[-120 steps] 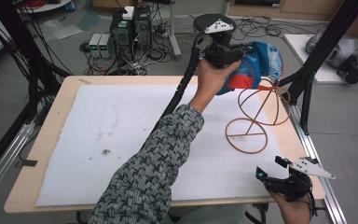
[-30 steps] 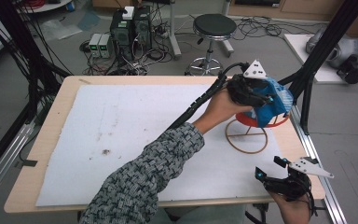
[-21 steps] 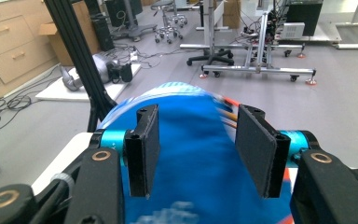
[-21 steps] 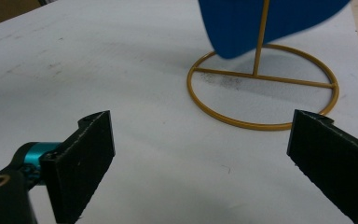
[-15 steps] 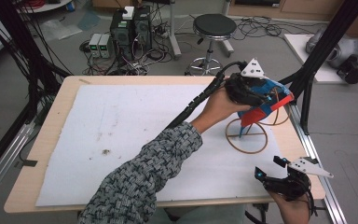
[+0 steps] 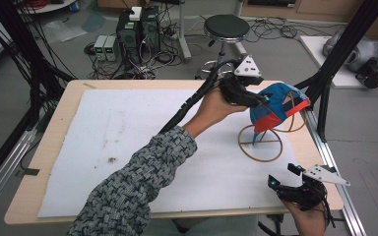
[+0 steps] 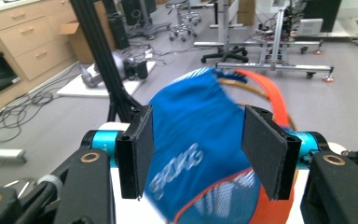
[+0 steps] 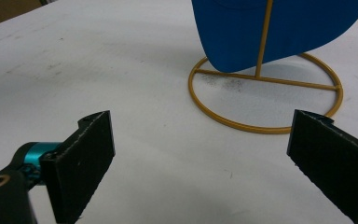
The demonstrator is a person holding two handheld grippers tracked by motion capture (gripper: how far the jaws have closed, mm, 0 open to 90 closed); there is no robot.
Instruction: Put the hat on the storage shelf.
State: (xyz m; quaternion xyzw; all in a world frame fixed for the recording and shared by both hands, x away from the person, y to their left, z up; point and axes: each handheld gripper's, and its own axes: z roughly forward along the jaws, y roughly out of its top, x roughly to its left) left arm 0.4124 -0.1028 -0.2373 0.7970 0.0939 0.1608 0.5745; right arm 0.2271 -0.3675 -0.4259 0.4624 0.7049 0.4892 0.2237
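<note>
Releasing the blue cap (image 6: 270, 105), draped on the gold wire stand (image 6: 262, 142) at the worktop's (image 6: 128, 128) far right, was the step judged underway. The left gripper's (image 6: 263, 100) fingers (image 7: 140, 149) had just been opening around it, pads apart from the fabric. A straight withdrawal was advised, avoiding snags. The right gripper (image 6: 286, 176) was held wide and empty.

A grey floor (image 6: 295, 49) strewn with black cables (image 6: 270, 29) surrounds the wooden table (image 6: 64, 123), which carries a white sheet (image 6: 128, 128). Beyond it stand a black round stool (image 6: 226, 27) and computer towers (image 6: 138, 27); wooden drawer cabinets (image 7: 23, 32) line one wall.
</note>
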